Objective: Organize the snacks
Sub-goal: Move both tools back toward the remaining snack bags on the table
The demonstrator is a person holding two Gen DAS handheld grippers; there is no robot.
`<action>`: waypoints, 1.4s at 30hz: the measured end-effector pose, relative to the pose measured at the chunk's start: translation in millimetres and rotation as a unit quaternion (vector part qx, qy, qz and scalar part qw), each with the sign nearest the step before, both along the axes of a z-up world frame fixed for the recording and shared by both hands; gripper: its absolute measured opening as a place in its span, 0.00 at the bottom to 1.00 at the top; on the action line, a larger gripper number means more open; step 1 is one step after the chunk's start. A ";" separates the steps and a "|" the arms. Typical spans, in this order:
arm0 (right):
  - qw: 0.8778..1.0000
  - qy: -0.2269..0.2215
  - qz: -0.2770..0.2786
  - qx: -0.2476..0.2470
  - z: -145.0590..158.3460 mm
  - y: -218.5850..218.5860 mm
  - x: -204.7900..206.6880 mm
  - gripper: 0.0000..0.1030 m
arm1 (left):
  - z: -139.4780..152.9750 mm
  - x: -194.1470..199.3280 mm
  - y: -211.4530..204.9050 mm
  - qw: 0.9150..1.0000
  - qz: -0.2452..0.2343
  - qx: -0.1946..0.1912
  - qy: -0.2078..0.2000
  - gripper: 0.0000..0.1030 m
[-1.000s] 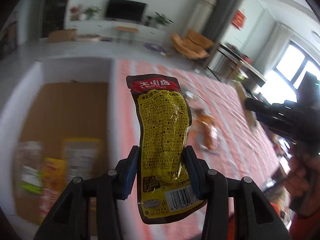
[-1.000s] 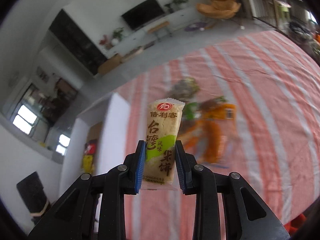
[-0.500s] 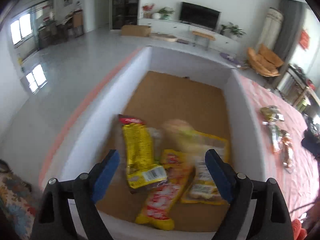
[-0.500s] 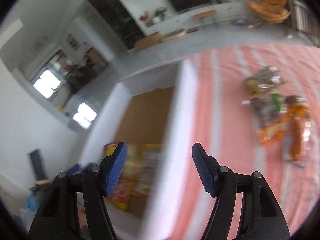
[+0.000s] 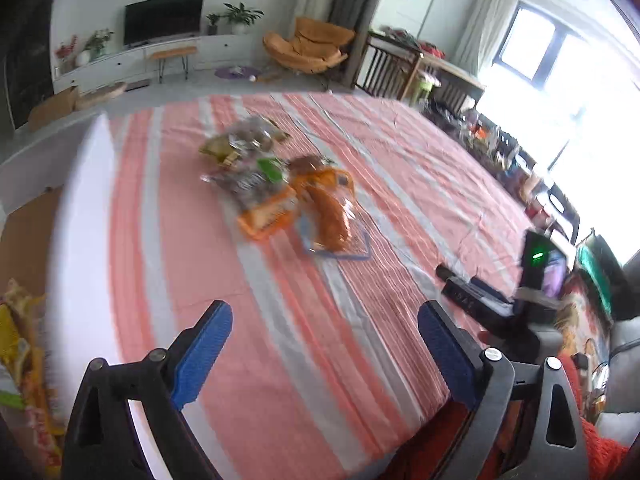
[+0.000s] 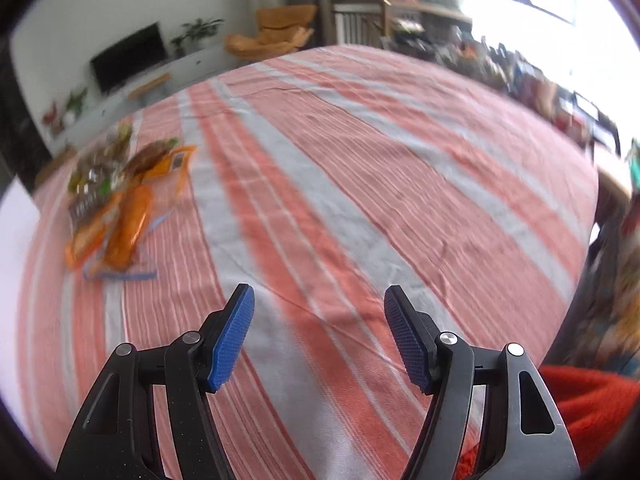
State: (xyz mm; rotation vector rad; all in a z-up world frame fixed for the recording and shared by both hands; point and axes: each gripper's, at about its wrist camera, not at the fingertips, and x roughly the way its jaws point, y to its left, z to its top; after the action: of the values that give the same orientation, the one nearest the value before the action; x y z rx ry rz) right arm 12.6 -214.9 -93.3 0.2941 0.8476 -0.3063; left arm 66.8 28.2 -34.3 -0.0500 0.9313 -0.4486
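A small heap of snack packets point(image 5: 280, 188) lies on the striped cloth, among them an orange one point(image 5: 330, 216) and a greenish one. In the right wrist view the same heap point(image 6: 116, 204) sits far left. My left gripper point(image 5: 324, 332) hovers over the cloth short of the heap; its jaws are opening and nothing is between them. My right gripper point(image 6: 319, 312) is open and empty over bare cloth, well right of the heap. At the far left edge a white box wall point(image 5: 78, 216) shows, with yellow and red packets point(image 5: 20, 356) inside it.
The red and grey striped cloth point(image 6: 360, 152) covers the whole table. A black device with a green light point(image 5: 540, 264) and dark flat items point(image 5: 472, 292) lie near the right edge. Clutter lines the far right side.
The left gripper let go of the yellow packet into the box, the right released the rice-cake packet. Both now stand open and have swung right, from the box to over the cloth.
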 end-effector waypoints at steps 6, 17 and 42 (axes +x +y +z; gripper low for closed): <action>1.000 0.000 -0.002 -0.005 -0.9 0.8 3.8 0.69 | -60.6 39.4 -27.6 0.996 0.049 0.067 0.024 0.91; 0.999 0.024 0.019 -0.018 -10.8 6.2 11.6 0.72 | -113.5 50.3 -0.7 0.988 0.094 0.120 0.017 0.92; 0.997 0.045 0.033 -0.048 -14.7 18.0 15.8 0.83 | -115.2 46.9 -0.9 0.989 0.092 0.117 -0.006 1.00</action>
State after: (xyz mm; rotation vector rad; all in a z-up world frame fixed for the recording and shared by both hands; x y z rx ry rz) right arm 28.4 -196.9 -108.0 0.1629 0.9257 -0.2985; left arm 113.7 27.3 -149.5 0.0789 0.9523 -0.1667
